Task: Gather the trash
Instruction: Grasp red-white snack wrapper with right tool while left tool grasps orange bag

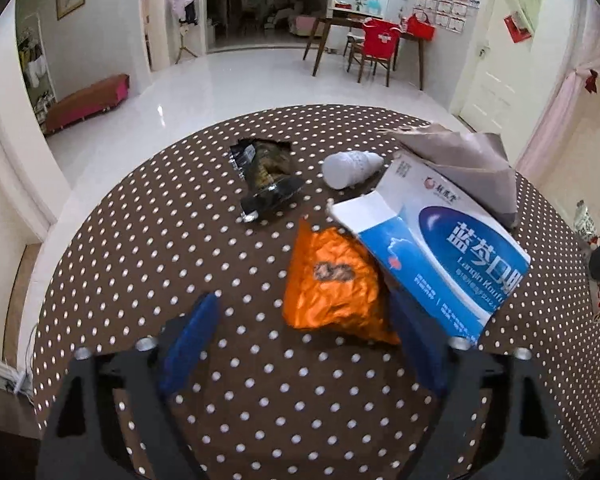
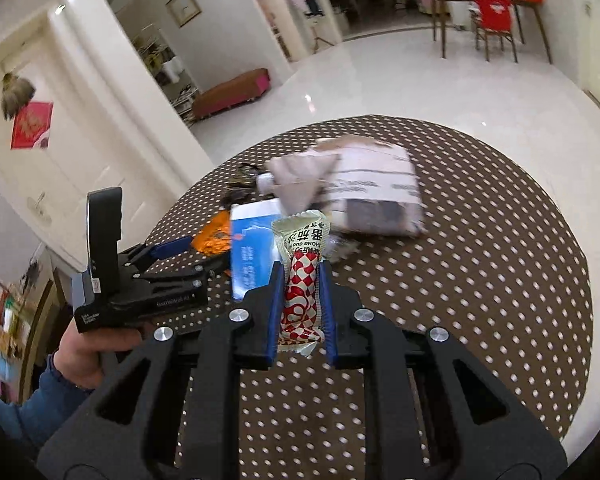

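On the round table with the brown dotted cloth (image 1: 140, 260) lies a crumpled orange wrapper (image 1: 332, 284). My left gripper (image 1: 304, 304) stands open around it, the left pad well apart from it and the right pad close beside it. A blue and white medicine box (image 1: 440, 248) leans over the right finger. My right gripper (image 2: 301, 270) is shut on a red and white checked snack wrapper (image 2: 302, 280), held upright above the cloth (image 2: 480, 260). In the right wrist view the left gripper (image 2: 172, 252) shows at the left, by the orange wrapper (image 2: 214, 236).
Farther back lie a dark snack bag (image 1: 266, 176), a white plastic bottle (image 1: 350, 168) and a grey parcel bag (image 1: 468, 164), also seen as the parcel bag (image 2: 364, 188). A hand (image 2: 80, 352) in a blue sleeve holds the left gripper. Beyond the table's edge is white floor.
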{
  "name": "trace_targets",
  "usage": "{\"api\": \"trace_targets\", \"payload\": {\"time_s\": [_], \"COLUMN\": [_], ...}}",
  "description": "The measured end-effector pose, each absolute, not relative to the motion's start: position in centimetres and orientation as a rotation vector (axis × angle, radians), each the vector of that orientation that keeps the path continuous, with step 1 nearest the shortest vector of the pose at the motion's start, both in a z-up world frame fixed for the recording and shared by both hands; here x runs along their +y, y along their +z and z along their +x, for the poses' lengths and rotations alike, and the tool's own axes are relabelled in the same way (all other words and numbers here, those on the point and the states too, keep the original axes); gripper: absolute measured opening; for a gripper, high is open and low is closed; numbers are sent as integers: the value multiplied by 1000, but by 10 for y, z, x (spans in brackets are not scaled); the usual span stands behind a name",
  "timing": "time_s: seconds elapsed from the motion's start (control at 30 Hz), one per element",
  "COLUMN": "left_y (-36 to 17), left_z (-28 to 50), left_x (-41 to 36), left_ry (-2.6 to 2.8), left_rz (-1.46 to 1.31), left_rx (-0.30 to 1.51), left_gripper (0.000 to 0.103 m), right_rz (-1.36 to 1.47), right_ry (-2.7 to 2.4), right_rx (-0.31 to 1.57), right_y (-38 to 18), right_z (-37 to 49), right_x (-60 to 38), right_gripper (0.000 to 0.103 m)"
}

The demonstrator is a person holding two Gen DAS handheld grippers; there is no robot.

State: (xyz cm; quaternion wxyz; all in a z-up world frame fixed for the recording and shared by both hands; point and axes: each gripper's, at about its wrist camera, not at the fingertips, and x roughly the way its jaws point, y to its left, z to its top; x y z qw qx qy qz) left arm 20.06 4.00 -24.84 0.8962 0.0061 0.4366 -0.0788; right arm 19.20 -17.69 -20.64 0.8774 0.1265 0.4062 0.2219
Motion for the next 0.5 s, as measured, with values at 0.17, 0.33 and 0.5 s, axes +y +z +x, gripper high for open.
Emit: {"api": "trace_targets", "payload": {"time_s": [0.17,0.33,0.5], "left_y": [-245,-238,-219], "left_z": [204,187,160], "left_x": [37,47,61], "left_ry": [-219,-200,-162], "left_rz": [-33,-49,-59], "left_rx": [910,885,835], "left_gripper": [39,34,26], "right_rz": [287,296,306], "right_ry": [448,440,432], "right_rx": [838,815,790], "right_y": [-204,-197,-191], "right_z": [184,177,174], "right_x": [-193,-201,-209], "right_gripper": [18,18,18]}}
